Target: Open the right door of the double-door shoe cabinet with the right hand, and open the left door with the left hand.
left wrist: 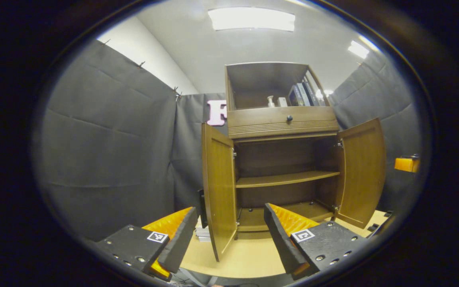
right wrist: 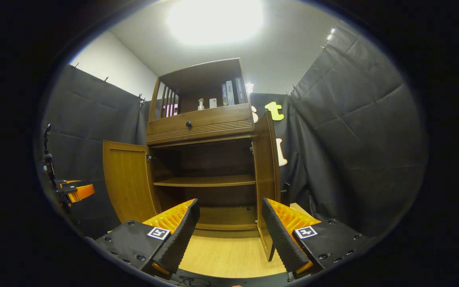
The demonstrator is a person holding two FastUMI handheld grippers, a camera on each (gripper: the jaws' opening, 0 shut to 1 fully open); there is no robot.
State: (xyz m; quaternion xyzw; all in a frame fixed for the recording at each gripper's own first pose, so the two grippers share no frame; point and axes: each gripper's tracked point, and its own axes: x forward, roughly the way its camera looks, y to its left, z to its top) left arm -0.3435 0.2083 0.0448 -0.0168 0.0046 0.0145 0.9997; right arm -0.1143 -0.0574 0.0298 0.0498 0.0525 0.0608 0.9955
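The brown wooden shoe cabinet (left wrist: pixel 283 123) stands ahead with both lower doors swung wide. In the left gripper view its left door (left wrist: pixel 218 191) juts toward me, edge-on between my fingers, and the right door (left wrist: pixel 363 171) hangs open farther right. My left gripper (left wrist: pixel 229 219) is open and holds nothing, a short way back from the left door. In the right gripper view the right door (right wrist: pixel 266 175) stands edge-on just beyond my right gripper (right wrist: pixel 229 213), which is open and holds nothing. The left door (right wrist: pixel 128 181) is open at the left. Inside are bare shelves (right wrist: pixel 205 181).
A drawer with a dark knob (left wrist: pixel 289 118) sits above the doors. The open top shelf holds books (left wrist: pixel 303 93) and small bottles. The other gripper (left wrist: pixel 407 163) shows at the right edge; likewise the other gripper (right wrist: pixel 72 190) at the left. Black cloth walls close in. Light wooden floor (right wrist: pixel 229 255) lies below.
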